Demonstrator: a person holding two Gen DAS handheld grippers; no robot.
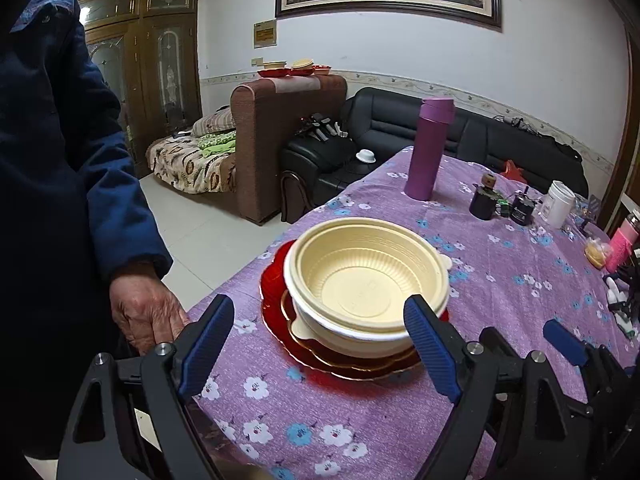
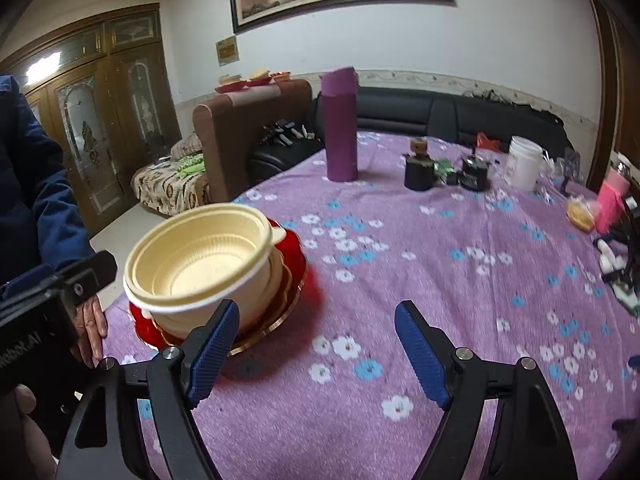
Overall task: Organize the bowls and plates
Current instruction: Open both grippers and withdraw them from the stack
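Note:
A stack of cream plastic bowls (image 1: pixel 362 276) sits on stacked red plates with gold rims (image 1: pixel 280 320) near the table's left edge. It also shows in the right wrist view, the bowls (image 2: pixel 204 264) on the red plates (image 2: pixel 290 276). My left gripper (image 1: pixel 320 348) is open and empty, its fingers spread just in front of the stack. My right gripper (image 2: pixel 320 352) is open and empty over the cloth, to the right of the stack. Its blue fingertip (image 1: pixel 564 340) shows in the left wrist view.
A purple floral cloth (image 2: pixel 440 280) covers the table. A purple flask (image 2: pixel 340 128), dark jars (image 2: pixel 418 168), a white tub (image 2: pixel 524 164) and pink items (image 2: pixel 608 204) stand at the far side. More bowls and plates (image 1: pixel 296 68) sit on a brown sofa back. A person's hand (image 1: pixel 148 312) rests at the table edge.

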